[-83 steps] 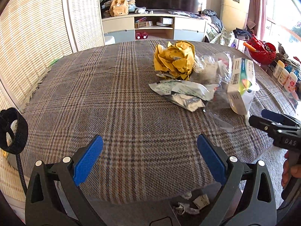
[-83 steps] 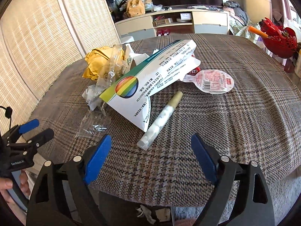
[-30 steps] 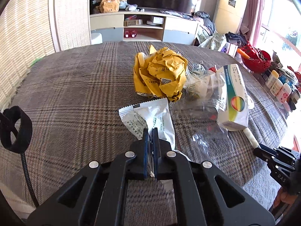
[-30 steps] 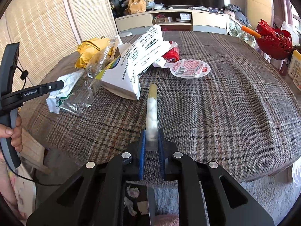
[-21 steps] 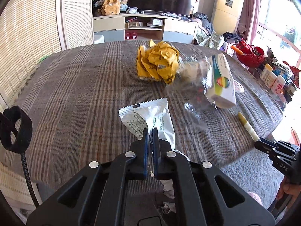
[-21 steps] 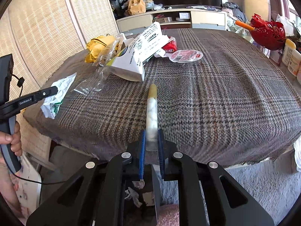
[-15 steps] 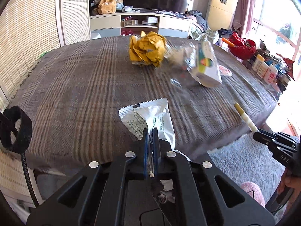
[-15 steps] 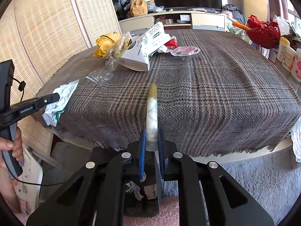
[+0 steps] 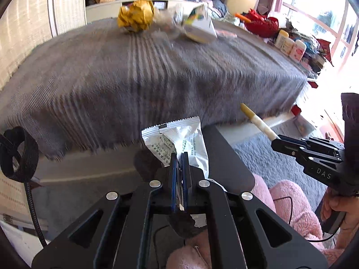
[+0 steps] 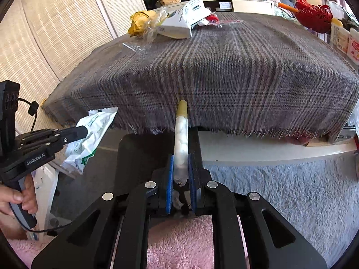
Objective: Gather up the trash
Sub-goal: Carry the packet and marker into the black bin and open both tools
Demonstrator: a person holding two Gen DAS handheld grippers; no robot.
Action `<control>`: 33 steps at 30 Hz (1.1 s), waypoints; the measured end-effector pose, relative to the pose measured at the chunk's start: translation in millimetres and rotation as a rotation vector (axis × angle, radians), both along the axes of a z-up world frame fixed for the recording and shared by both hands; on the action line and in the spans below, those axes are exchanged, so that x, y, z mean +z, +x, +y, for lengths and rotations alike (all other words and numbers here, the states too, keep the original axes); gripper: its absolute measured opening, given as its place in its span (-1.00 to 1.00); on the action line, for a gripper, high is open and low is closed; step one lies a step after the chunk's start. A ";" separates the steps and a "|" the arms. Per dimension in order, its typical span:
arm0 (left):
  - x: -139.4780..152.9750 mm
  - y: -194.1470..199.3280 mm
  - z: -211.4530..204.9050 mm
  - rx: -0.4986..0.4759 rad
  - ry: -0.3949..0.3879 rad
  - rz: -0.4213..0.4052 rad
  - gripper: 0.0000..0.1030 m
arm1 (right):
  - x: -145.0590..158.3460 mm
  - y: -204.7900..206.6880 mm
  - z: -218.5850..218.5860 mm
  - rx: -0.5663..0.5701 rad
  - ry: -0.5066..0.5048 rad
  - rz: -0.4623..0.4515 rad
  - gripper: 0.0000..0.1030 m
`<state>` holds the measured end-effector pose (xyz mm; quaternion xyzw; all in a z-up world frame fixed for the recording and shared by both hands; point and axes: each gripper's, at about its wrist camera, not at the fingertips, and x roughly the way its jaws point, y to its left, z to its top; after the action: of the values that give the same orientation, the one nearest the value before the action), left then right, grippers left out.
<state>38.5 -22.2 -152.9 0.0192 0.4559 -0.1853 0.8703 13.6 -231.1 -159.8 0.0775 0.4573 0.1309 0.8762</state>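
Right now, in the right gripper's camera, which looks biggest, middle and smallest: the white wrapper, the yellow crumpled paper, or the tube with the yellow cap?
1. White wrapper, though it is nearer the camera.
2. Tube, long but thin, also very near.
3. Yellow crumpled paper, far back on the table, so its true size is unsure.

A lived-in home living room: a plaid-clothed table [image 10: 224, 67] fills mid-frame, a low TV cabinet [image 10: 242, 4] crosses the top, woven blinds [image 10: 44, 33] hang upper left, grey carpet [image 10: 280, 190] lies lower right.

Both wrist views look downward past the table [image 9: 157, 78] edge; each shows the other's claw.
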 end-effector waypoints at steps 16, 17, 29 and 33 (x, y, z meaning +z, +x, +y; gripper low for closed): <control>-95.7 12.6 -8.5 0.010 0.021 0.223 -0.93 | -68.7 22.8 13.3 0.001 0.042 0.194 -0.73; -97.7 13.4 -9.5 0.010 0.023 0.228 -0.93 | -69.6 25.6 13.8 0.001 0.039 0.201 -0.73; -112.6 16.4 -16.9 -0.013 0.030 0.256 -0.46 | -76.5 44.8 21.0 -0.025 0.035 0.226 -0.67; -104.3 15.2 -12.7 -0.001 0.068 0.219 0.04 | -74.7 47.6 17.9 -0.051 0.021 0.215 -0.12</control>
<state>53.8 -34.9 -257.3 0.0287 0.5543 -0.1708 0.8141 61.3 -213.2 -234.5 0.1117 0.5453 0.1044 0.8242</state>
